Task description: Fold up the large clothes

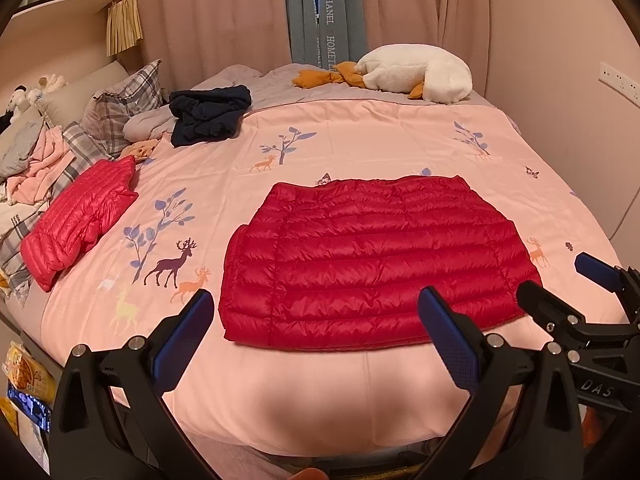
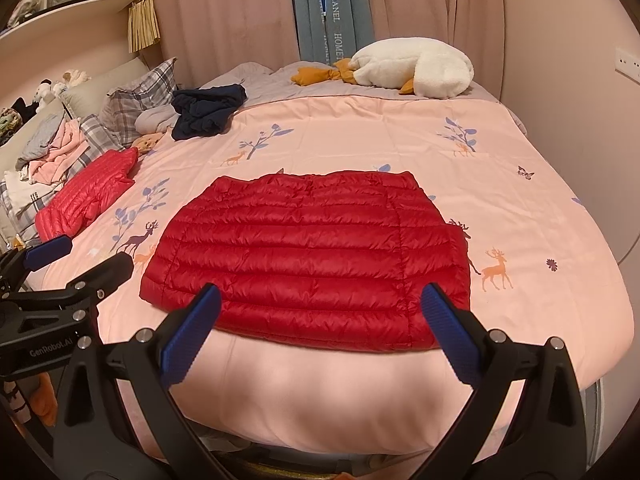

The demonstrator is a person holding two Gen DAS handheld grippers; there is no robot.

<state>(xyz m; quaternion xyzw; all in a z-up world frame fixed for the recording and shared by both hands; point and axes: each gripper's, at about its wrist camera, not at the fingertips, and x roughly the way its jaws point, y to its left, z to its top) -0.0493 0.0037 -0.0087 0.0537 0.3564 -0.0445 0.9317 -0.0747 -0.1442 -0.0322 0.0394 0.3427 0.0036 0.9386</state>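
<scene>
with both the left gripper (image 1: 316, 312) and right gripper (image 2: 322, 308) spread wide and empty above the near hem, the red puffer jacket (image 1: 372, 256) lies flat mid-bed; its slick shell could slip from a shallow pinch.

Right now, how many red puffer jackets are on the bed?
2. One red puffer jacket lies folded flat at the middle near the front edge; a lighter red one lies at the left by the pillows. Others may be hidden in the clothes pile.

both wrist views face across bed (image 1: 360, 128) from near edge, side by side; share red jacket (image 2: 312, 256).
</scene>
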